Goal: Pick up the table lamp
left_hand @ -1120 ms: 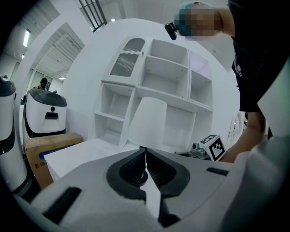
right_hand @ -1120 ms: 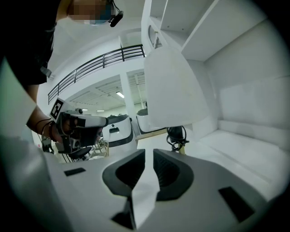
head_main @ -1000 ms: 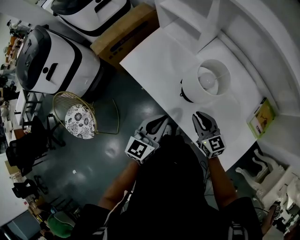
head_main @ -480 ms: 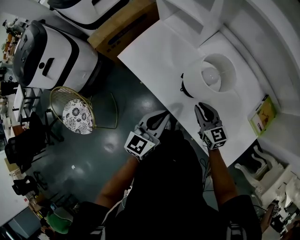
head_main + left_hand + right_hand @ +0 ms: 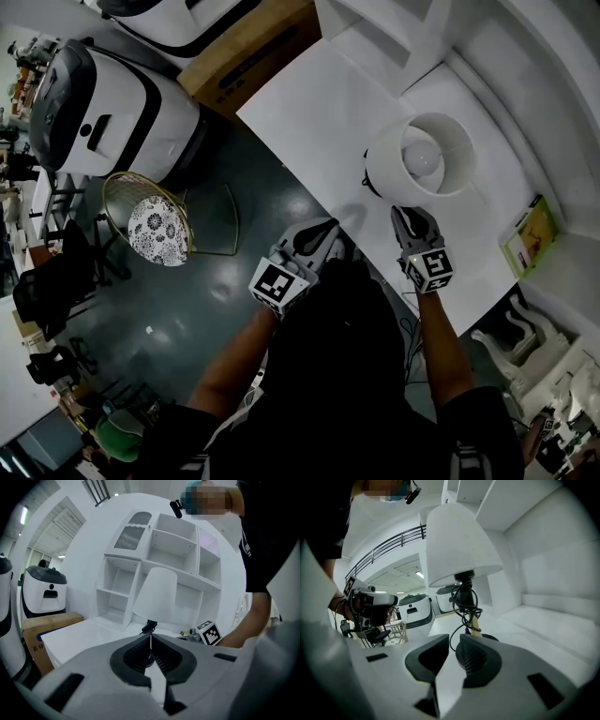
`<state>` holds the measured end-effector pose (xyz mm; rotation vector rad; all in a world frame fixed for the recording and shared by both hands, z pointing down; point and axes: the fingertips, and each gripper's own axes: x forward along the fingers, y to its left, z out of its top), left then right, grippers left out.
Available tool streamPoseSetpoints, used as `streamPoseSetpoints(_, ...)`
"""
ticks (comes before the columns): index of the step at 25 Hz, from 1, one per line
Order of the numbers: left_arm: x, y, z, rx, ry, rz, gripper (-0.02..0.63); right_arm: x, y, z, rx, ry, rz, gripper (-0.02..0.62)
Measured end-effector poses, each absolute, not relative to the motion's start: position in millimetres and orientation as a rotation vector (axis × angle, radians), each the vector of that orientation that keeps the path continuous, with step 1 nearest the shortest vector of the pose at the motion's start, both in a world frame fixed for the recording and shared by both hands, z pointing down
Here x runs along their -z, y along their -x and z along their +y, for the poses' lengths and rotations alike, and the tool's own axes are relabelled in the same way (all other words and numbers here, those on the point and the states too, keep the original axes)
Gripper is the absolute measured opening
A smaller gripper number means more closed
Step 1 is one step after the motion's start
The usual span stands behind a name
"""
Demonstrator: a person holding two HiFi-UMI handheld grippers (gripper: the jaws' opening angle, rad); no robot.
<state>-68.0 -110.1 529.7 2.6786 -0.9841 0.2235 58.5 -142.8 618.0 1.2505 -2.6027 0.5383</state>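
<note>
The table lamp (image 5: 422,159) has a white cone shade, a black socket with a looped black cord, and a pale stem on a dark base. It stands on the white table (image 5: 319,103). My right gripper (image 5: 411,217) is just in front of the lamp, under the shade's near rim. Its jaws are a little apart with nothing between them. In the right gripper view the lamp's stem (image 5: 474,620) rises just beyond the right gripper (image 5: 452,641). My left gripper (image 5: 323,232) hovers at the table's near edge, shut and empty. From the left gripper (image 5: 151,637) the lamp (image 5: 157,595) stands further off.
A white shelf unit (image 5: 159,550) stands behind the lamp. A yellow-green book (image 5: 527,234) lies at the table's right end. On the floor to the left are a gold wire stool (image 5: 155,230), white machines (image 5: 103,112) and a cardboard box (image 5: 253,52).
My right gripper has moved forward, up to the lamp's foot. The left gripper has shifted only slightly.
</note>
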Motion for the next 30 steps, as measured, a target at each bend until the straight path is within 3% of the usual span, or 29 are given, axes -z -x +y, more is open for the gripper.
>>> streamPoseSetpoints(30,-555,61,-122,-0.279,-2.630,-0.960,0.020,-656,-63,-199,-0.428,-1.241,-2.539,0.117)
